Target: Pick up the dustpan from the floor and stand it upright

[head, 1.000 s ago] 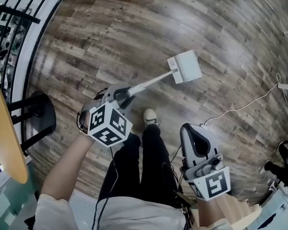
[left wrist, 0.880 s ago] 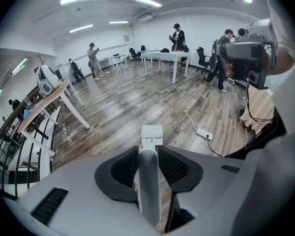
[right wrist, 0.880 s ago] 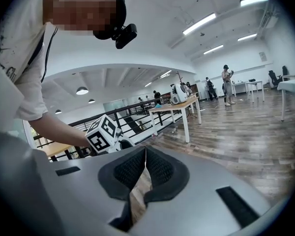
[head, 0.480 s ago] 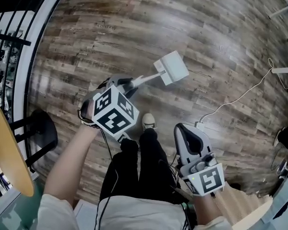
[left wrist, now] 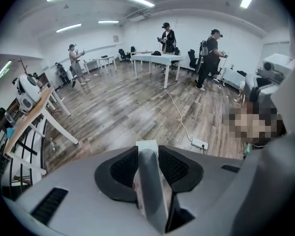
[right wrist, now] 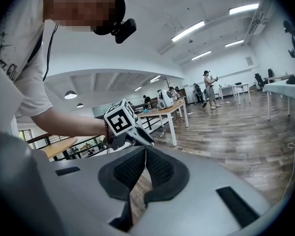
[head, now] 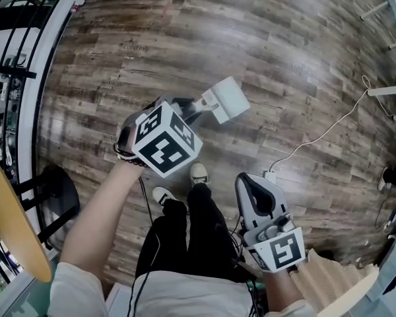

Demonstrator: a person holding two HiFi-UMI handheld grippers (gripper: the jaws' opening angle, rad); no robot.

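Drawn nearer and tilted steeper, the dustpan (head: 226,100) hangs over the floor (head: 284,45), clamped in the left tongs (head: 185,108), still to be stood upright; the right tongs (head: 251,186) are closed on nothing.

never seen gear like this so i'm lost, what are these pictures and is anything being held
No robot here: a person holds a hand-held claw in each hand. The head view comes from a camera on the person's head, looking down; the other two come from cameras riding on each claw, looking along its jaws. The left claw is shut on the long handle of a white dustpan. The right claw is shut and holds nothing. Below is a wooden floor with a white power strip lying on it.
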